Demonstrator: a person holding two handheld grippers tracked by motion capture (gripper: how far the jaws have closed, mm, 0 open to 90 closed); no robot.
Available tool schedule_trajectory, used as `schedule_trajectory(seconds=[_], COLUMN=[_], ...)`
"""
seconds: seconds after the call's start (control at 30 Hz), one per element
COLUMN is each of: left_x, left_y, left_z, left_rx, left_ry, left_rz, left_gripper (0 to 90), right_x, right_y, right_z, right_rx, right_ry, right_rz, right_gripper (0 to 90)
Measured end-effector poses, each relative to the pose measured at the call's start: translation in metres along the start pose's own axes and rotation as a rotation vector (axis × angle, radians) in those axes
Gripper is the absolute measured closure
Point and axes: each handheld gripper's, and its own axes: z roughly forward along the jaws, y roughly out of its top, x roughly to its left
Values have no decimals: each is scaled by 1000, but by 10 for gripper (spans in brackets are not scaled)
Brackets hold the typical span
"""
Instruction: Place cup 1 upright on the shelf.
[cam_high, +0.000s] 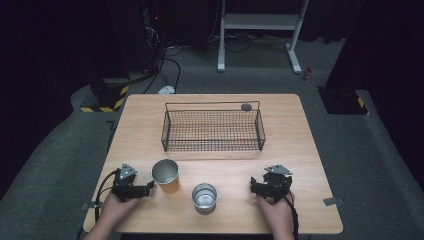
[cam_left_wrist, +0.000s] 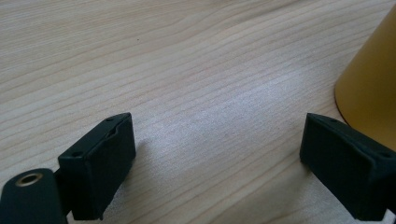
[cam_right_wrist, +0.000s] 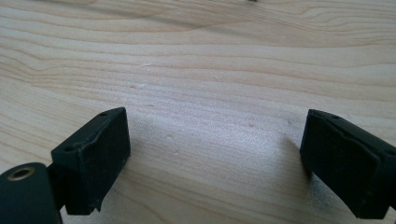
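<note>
A yellow cup (cam_high: 166, 175) with a silver inside stands upright near the table's front left. A silver cup (cam_high: 204, 196) stands upright to its right, nearer the front edge. My left gripper (cam_high: 148, 188) rests low on the table just left of the yellow cup, jaws open with bare wood between them. In the left gripper view, the left gripper (cam_left_wrist: 217, 163) has the yellow cup's wall (cam_left_wrist: 373, 88) just beyond its right jaw. My right gripper (cam_high: 253, 187) lies on the table at the front right, open; in the right gripper view, the right gripper (cam_right_wrist: 215, 161) has only tabletop between its jaws.
A black wire basket (cam_high: 212, 130) sits at the middle back of the wooden table (cam_high: 300, 145), with a small dark round object (cam_high: 246, 106) behind its back right corner. Dark floor, cables and a white stand lie beyond the table.
</note>
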Motion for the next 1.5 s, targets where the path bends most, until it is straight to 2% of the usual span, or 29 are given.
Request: schedule_trajectory(seconds=[0.2, 0.27, 0.53, 0.8, 0.9, 1.0, 1.3, 1.37, 1.4, 1.43, 1.5], left_x=[0, 0, 0, -1, -2, -3, -2, 0, 1, 3, 8], left_y=[-1, -1, 0, -1, -1, 0, -2, -1, -1, 0, 3], left_z=[-1, -1, -1, -2, -1, -1, -3, -5, -6, -8, -11], left_rx=[1, -1, 5, -2, 1, 16, 33, 45, 48, 38, 6], left_ry=[5, 5, 24, 23, 20, 11, 4, 2, 1, 8, -6], left_rz=[-6, -9, -5, -19, -11, 0, -10, 11, 8, 8, -12], left_gripper=[107, 107, 102, 122, 126, 74, 41, 42, 46, 46, 46], right_x=[1, 0, 0, 1, 0, 1, 1, 1, 1, 1, 1], right_y=[0, 0, 0, 0, 0, 0, 0, 0, 0, 0, 0], right_z=[0, 0, 0, 0, 0, 0, 0, 0, 0, 0, 0], right_rx=[5, 2, 3, 3, 1, 1, 3, 2, 2, 2, 3], right_ry=[1, 6, 6, 6, 5, 6, 7, 7, 7, 7, 8], right_rz=[12, -5, -1, 1, -4, -5, -3, -2, -2, -2, -2], right_gripper=[85, 85, 86, 86, 86, 86, 86, 86, 86, 86, 86])
